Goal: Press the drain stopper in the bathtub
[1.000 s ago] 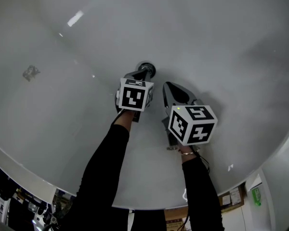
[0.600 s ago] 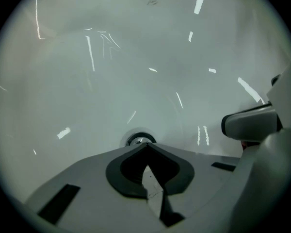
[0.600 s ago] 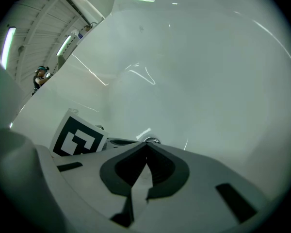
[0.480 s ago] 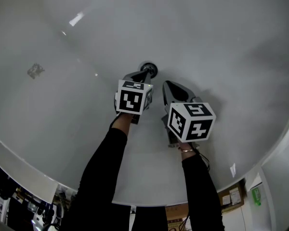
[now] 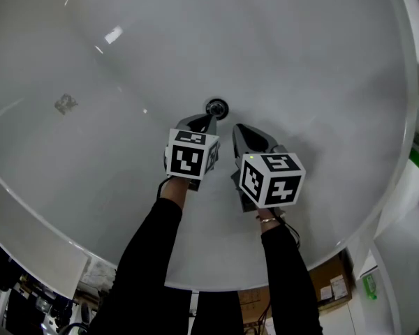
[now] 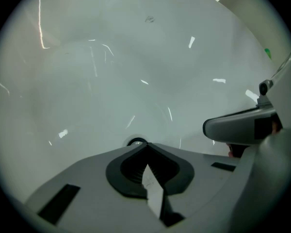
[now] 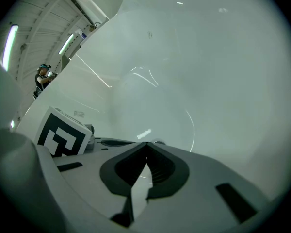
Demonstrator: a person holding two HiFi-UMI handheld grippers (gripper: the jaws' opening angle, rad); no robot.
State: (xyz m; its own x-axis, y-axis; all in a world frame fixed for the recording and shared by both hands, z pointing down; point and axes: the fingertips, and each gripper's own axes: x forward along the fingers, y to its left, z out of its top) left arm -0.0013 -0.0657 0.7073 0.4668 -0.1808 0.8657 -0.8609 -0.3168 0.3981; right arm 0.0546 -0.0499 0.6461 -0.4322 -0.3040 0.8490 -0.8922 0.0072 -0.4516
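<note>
Hovering by the round drain stopper in a glossy bathtub — left tongs, right tongs, both closed.

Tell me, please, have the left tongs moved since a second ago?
Yes. The left tongs have drawn back toward the person; the drain stopper, partly covered by their tip before, now shows whole.

No legible writing: only black-and-white square markers on the left cube and right cube.

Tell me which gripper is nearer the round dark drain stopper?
Left: the left gripper sits just short of the drain stopper; the right gripper lies farther back, rightward.
</note>
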